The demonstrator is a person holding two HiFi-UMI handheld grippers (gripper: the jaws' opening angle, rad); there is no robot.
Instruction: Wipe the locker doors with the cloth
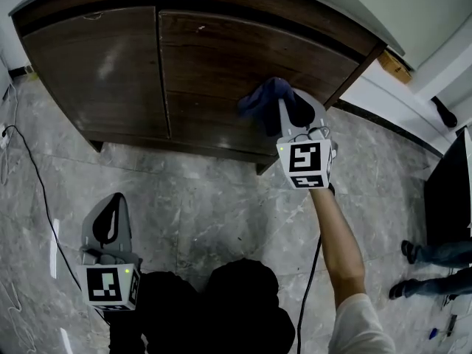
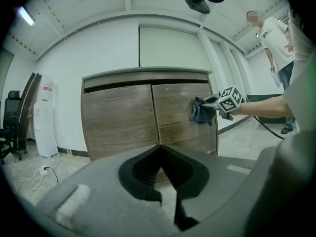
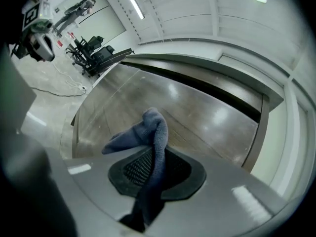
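- The right hand-held gripper (image 1: 286, 113) is closed on the dark blue cloth (image 1: 264, 100). In the right gripper view the cloth (image 3: 154, 147) runs up between the jaws and bunches in a loose fold above their tips.
- The cloth is held up at the face of the right door (image 1: 221, 57) of the brown wooden locker (image 1: 88, 9), towards that door's outer edge and about halfway up. Whether it presses on the wood cannot be told.
- The person's bare forearm (image 1: 338, 234) stretches out to that hand-held gripper, which points level at the door.
- The left hand-held gripper (image 1: 110, 216) is low over the grey marble floor (image 1: 206, 198), well apart from the locker. Its jaws are together with nothing between them.
- The left door (image 1: 103, 72) is closed, as is the right.
- A dark cable (image 1: 37, 175) trails over the floor at the left.
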